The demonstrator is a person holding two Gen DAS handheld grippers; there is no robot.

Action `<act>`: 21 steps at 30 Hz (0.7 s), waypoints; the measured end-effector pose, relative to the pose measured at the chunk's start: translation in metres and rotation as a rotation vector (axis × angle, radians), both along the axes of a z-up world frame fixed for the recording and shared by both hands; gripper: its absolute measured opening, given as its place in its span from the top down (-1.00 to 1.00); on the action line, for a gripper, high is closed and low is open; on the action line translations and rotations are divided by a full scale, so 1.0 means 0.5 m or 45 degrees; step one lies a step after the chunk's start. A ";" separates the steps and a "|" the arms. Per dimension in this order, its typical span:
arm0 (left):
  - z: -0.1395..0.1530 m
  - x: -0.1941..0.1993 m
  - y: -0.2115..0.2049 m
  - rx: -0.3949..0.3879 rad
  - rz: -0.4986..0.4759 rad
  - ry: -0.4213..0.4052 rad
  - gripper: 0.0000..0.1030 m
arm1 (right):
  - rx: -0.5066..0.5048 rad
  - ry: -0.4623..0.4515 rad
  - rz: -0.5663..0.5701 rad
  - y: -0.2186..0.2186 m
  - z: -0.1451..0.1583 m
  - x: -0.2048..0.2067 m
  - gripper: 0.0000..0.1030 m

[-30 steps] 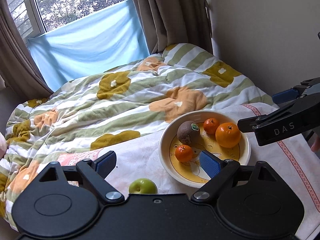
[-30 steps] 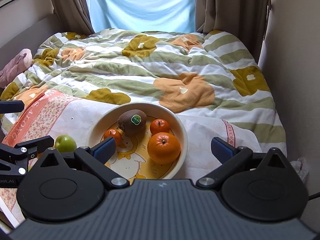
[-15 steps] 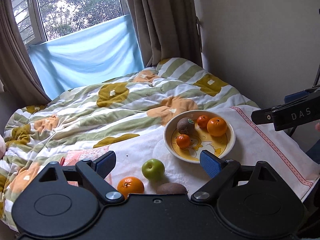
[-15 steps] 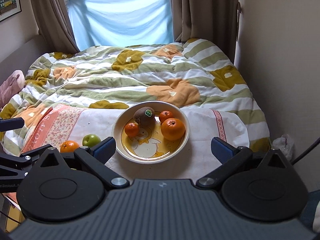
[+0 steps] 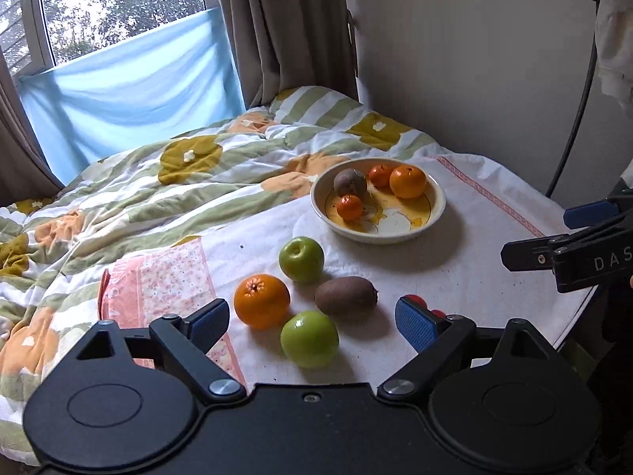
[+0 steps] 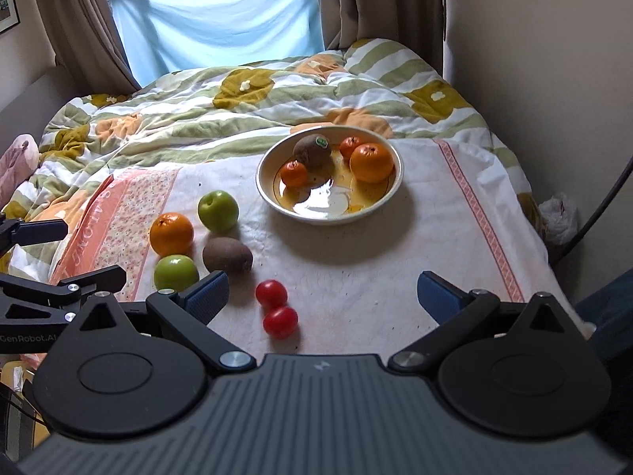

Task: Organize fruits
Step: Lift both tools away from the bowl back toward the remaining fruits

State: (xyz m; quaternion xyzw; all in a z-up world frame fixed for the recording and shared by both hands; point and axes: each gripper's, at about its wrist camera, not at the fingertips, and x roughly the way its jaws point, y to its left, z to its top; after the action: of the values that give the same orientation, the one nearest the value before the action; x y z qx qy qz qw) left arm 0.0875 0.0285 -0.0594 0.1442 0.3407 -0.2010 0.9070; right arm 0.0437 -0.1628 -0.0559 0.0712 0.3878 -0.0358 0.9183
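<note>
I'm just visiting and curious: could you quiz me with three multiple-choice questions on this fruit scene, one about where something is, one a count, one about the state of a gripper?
1. Where do the two red tomatoes lie?
A. in the bowl
B. on the cloth, nearer the camera than the loose kiwi
C. on the quilt by the window

2. How many green apples are in view?
A. one
B. two
C. four

3. How is the right gripper?
A. open, holding nothing
B. shut on an orange
C. shut on a kiwi

Answers:
1 B: the tomatoes lie on the cloth below the loose kiwi, outside the bowl.
2 B: one green apple, another.
3 A: the right gripper has wide jaws with nothing between them.
</note>
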 end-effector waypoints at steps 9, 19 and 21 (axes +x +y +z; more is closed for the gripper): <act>-0.116 0.061 0.012 0.015 -0.068 0.077 -0.75 | 0.028 0.063 -0.019 0.047 -0.119 0.011 -1.00; -0.195 0.112 0.001 0.054 -0.055 0.127 -0.50 | 0.033 0.104 0.024 0.068 -0.198 0.059 -1.00; -0.203 0.118 -0.003 0.059 -0.060 0.134 -0.46 | 0.040 0.116 0.029 0.068 -0.208 0.069 -1.00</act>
State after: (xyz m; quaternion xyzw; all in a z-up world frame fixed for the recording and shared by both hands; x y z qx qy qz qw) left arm 0.1464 0.0271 -0.1610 0.1624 0.3888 -0.2217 0.8794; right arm 0.0779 -0.1287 -0.1598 0.0795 0.4307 -0.0224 0.8987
